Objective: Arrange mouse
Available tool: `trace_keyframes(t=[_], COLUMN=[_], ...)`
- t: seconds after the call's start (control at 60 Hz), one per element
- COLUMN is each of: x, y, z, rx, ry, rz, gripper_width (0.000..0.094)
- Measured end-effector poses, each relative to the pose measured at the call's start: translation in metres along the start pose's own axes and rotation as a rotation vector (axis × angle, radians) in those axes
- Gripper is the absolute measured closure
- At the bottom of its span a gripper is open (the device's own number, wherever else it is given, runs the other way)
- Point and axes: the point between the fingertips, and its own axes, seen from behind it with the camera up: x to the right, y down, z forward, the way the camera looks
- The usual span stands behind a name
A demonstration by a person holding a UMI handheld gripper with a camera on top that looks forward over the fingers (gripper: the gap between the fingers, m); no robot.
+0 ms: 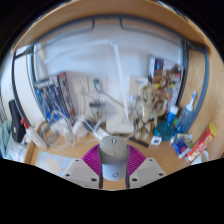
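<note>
A grey computer mouse (113, 158) with a small round logo sits upright between my two fingers. My gripper (113, 160) is shut on it, the magenta pads (94, 158) pressing its left and right sides. The mouse is held up in the air, well above the wooden table (60, 155) that shows beyond the fingers. The mouse's underside and lower end are hidden behind the gripper body.
The table beyond is cluttered: clear plastic bags (55, 130) at the left, boxes and stacked goods (155, 100) at the right, bottles and colourful packs (195, 140) at the far right. A window and white wall stand behind.
</note>
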Motion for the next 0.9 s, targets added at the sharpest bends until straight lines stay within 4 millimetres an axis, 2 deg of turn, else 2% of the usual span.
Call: trace_keyframes(t=[0.083,0.15,0.217,0.283,0.333,0.4,0.483,0.567,0.683,0.783,0.833,0.9], x=[-0.035,-0.064,-0.097,-0.133,-0.161,-0.195,-0.229,-0.253,-0.267,-0.270,-0.270,-0.268], y=[-0.063,-0.098,-0.115,-0.110,-0.097,-0.065,-0.013,0.044,0.114,0.154,0.169,0.168], z=[-0.033,-0.056,-0.070,-0.069,-0.062,-0.048,-0.021,0.005,0.032,0.042,0.043,0.042], rx=[0.105,0.171,0.202,0.193,0.163,0.106,0.027,-0.068,-0.181,-0.242,-0.272,-0.255], ry=[-0.002,-0.012,-0.024,-0.026,-0.039,-0.059,-0.064,-0.064,-0.055,-0.046,-0.043,-0.029], rz=[0.008,0.001,-0.003,-0.016,-0.020,-0.020,-0.051,-0.074,-0.101,-0.114,-0.103,-0.141], gripper_width=[0.0637,0.0637,0.0637,0.0638,0.0638,0.0639,0.0641,0.0638,0.0639,0.0640,0.0636,0.0597])
